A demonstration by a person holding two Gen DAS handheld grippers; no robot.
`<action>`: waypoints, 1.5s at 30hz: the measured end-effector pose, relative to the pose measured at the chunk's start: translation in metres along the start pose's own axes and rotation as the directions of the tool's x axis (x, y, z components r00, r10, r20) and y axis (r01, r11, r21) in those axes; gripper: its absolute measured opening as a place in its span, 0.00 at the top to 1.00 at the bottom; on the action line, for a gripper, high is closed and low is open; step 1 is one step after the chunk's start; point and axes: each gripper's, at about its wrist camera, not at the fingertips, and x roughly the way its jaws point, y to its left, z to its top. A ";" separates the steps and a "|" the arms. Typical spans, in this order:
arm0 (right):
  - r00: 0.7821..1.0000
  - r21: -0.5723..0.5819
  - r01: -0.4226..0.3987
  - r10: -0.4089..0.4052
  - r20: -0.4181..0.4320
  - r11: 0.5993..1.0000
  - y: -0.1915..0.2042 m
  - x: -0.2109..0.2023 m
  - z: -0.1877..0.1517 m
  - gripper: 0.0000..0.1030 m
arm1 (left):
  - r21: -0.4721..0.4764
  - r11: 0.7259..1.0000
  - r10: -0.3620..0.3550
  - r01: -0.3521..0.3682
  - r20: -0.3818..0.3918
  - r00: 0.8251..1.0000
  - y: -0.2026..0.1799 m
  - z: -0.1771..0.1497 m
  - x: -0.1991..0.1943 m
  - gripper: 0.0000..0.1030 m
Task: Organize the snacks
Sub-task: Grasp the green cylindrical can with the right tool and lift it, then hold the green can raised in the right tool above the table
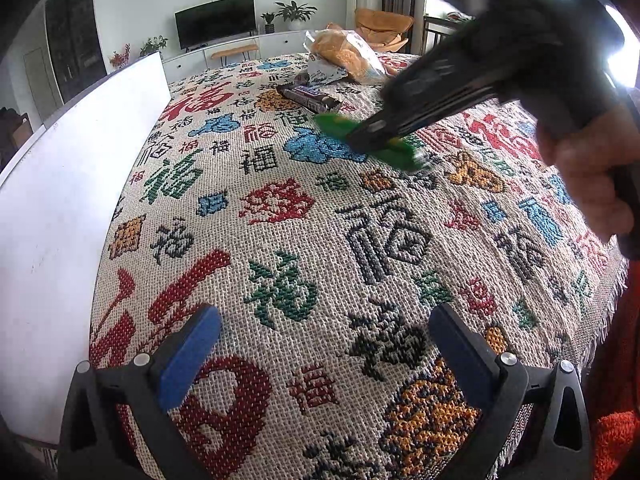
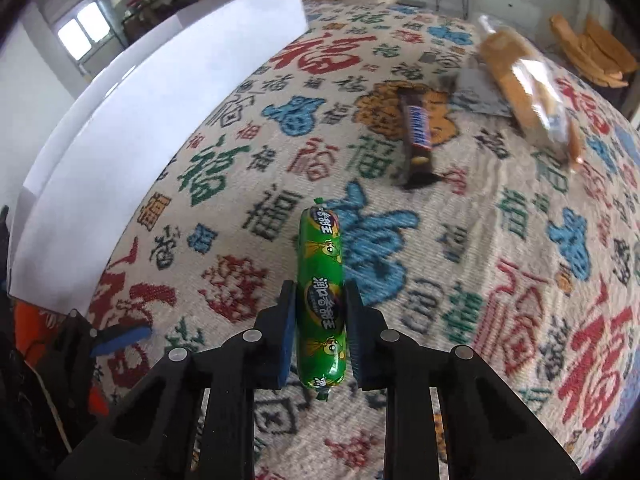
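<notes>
Woven patterned cloth (image 2: 248,184) lies below; our right gripper (image 2: 320,320) clamps the slick, squashy green sausage (image 2: 322,300) mid-length, left gripper (image 1: 324,360) gaping empty.

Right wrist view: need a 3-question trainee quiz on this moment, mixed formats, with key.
1. True or false: the right gripper has its jaws shut on the green sausage.
2. Which snack lies nearest beyond the sausage? A) chocolate bar B) bread bag C) juice box
3. Fill in: the left gripper has its jaws ____, with nothing between them.

Key: 1 true; 2 A; 3 open
</notes>
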 end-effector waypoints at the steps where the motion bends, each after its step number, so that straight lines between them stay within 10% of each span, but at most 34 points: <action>1: 1.000 0.026 0.012 -0.012 0.017 1.000 -0.013 -0.008 -0.003 0.77 | -0.001 1.000 0.001 -0.001 0.001 1.000 0.000 0.000 0.001 0.00; 9: 0.953 0.240 0.267 -0.292 0.076 0.933 -0.128 -0.042 -0.017 0.77 | -0.012 1.000 0.008 -0.008 0.013 1.000 0.001 0.003 0.004 0.00; 13: 0.945 0.285 0.262 -0.306 0.120 0.922 -0.149 -0.035 -0.034 0.72 | -0.011 1.000 0.008 -0.008 0.021 1.000 0.000 0.001 0.002 0.00; 17: 0.933 0.253 0.264 -0.313 0.179 0.931 -0.138 -0.030 -0.043 0.24 | -0.011 1.000 0.008 -0.008 0.023 1.000 0.000 0.001 0.002 0.00; 45: 0.914 0.260 0.305 -0.358 0.190 0.916 -0.137 -0.027 -0.046 0.18 | -0.008 1.000 0.011 -0.011 -0.003 1.000 0.000 0.003 0.003 0.00</action>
